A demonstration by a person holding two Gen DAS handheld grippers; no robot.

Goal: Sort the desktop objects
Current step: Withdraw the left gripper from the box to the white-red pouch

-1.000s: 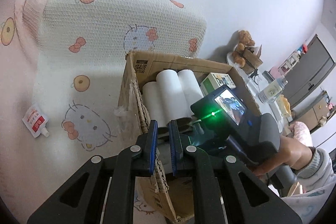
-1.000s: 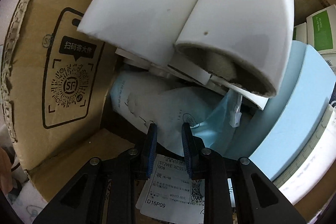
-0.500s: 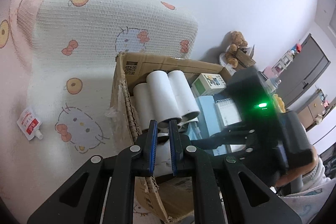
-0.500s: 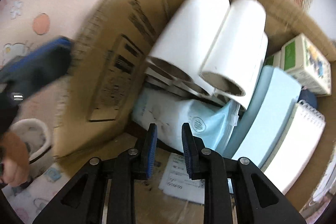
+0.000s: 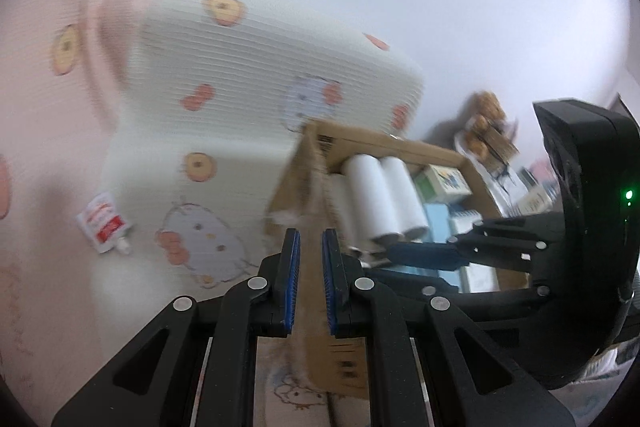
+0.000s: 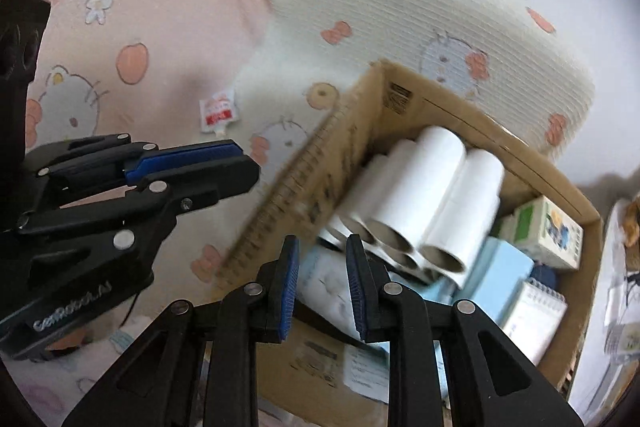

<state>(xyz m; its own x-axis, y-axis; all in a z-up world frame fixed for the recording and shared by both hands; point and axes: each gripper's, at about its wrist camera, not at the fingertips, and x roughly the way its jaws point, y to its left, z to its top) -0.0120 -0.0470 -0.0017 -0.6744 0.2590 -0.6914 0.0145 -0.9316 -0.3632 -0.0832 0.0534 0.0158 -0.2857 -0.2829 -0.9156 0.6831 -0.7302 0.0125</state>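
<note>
The right gripper [image 6: 322,281] is squeezed nearly shut with nothing in it, up over the cardboard box [image 6: 362,131]. Just past its tips lie white paper rolls [image 6: 424,195] inside the box. The left gripper [image 5: 308,279] is also pinched and empty, beside the box. A little red-and-white pouch [image 6: 218,111] sits on the bed, further left.
</note>
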